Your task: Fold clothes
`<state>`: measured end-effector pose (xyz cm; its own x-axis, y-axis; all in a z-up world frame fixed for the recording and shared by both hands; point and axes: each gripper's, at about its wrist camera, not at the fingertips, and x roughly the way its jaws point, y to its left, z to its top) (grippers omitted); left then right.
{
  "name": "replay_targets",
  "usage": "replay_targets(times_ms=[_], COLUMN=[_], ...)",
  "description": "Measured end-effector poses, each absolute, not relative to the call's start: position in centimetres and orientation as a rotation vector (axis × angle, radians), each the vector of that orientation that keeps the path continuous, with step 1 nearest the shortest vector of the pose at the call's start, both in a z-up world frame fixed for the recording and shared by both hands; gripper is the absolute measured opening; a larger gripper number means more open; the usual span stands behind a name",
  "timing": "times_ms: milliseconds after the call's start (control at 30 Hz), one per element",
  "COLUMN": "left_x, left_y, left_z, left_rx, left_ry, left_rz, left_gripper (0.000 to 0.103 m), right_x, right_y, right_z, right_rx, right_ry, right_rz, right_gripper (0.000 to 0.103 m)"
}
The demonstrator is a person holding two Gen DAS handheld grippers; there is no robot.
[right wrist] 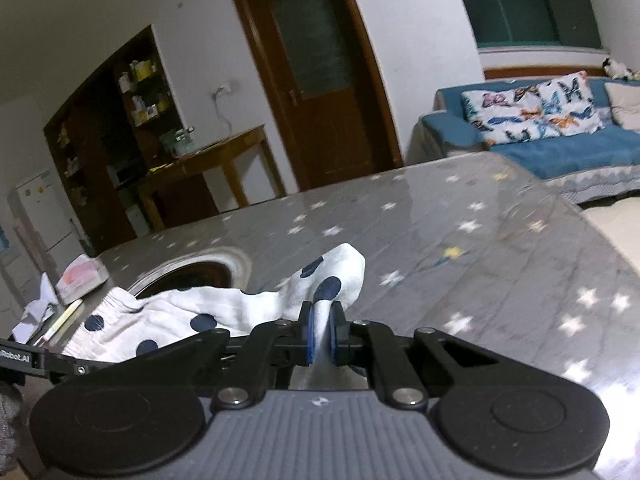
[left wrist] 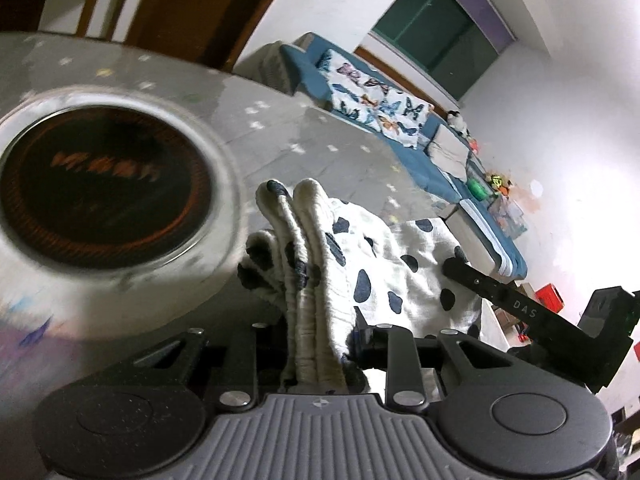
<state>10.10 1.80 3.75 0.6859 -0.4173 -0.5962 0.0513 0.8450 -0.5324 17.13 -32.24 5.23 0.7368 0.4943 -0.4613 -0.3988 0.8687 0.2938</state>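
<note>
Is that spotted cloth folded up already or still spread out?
Neither: the spotted cloth is bunched and stretched between the two grippers. The left gripper clamps gathered layers; the right gripper pinches one edge.

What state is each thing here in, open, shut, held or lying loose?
White cotton garment with navy spots: bunched, held at two places.
Left tool: shut on the garment's gathered band.
Right tool: shut on a thin fold.
Brown wooden door: closed.
Grey star-patterned table: carrying the garment.

Left gripper (left wrist: 320,344) jaws clamp bunched spotted garment (left wrist: 384,264); round burner (left wrist: 108,188) beside it.
</note>
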Motion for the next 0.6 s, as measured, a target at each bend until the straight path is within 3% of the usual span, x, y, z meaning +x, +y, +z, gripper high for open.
replay_targets(times_ms=[600], left_x=[17.7], left_y=[-3.6], left_z=[2.1], left_rx=[-0.448], left_ry=[0.838], left_rz=[-0.339], left_gripper=[0.029], right_x=[24.4], right_y=[-35.4], right_z=[3.5], right_rx=[0.136], right_ry=[0.586], right_rz=[0.315], right_gripper=[0.006])
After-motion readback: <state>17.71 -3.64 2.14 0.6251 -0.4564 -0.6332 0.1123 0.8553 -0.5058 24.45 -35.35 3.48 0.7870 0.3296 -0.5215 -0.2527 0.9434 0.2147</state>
